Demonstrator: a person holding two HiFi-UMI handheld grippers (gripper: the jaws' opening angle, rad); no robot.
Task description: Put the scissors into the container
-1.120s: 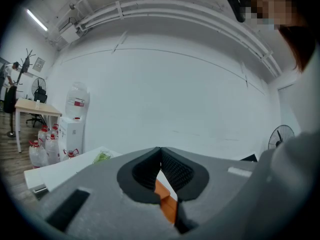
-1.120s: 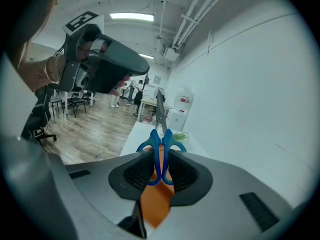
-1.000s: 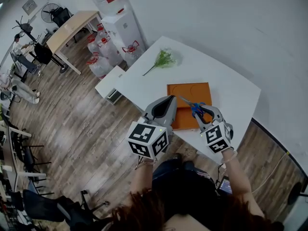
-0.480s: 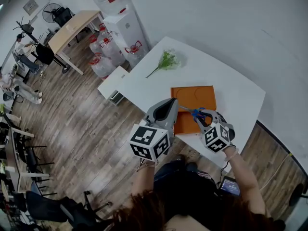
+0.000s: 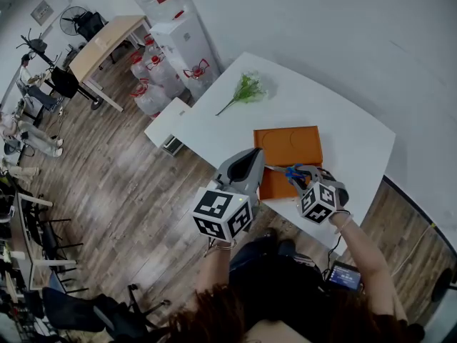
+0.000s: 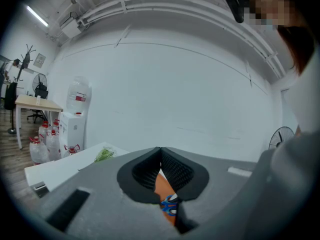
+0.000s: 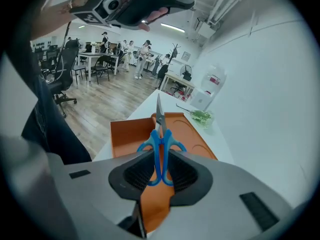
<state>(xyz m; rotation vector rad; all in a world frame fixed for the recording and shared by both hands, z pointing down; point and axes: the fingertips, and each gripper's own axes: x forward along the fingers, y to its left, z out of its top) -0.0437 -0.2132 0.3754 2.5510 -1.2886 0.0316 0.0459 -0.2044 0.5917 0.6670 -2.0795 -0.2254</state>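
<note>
Blue plastic handle loops of the scissors (image 7: 160, 129) sit between the pads of the right gripper (image 7: 161, 156), which is clamped on them from both sides. The steel blades are closed and point forward, away from us. The left gripper (image 6: 160, 149) hangs just beside the right one with its jaws together at the tips and nothing held.

We judge the scissors light and stiff. The metal blades are smooth and narrow and would tend to slip or pivot in the pads. The handles are the broader, less slippery part, so the present hold on the loops is the correct one. With the weight ahead of the grip, the tips may droop if the clamp loosens.

Beyond the jaws lies the container (image 7: 125, 134), a shallow orange tray on the white table (image 5: 335, 120). The scissors (image 5: 294, 171) are above its near edge, held clear of it, not yet set down. We advise lowering them until they lie flat on the tray floor before the right gripper (image 5: 303, 174) lets go, since a drop could make them skid on the smooth surface.

Farther along the table rests a green sprig (image 5: 245, 86), well apart from the tray. A water dispenser (image 5: 182, 41) stands past the far end.
</note>
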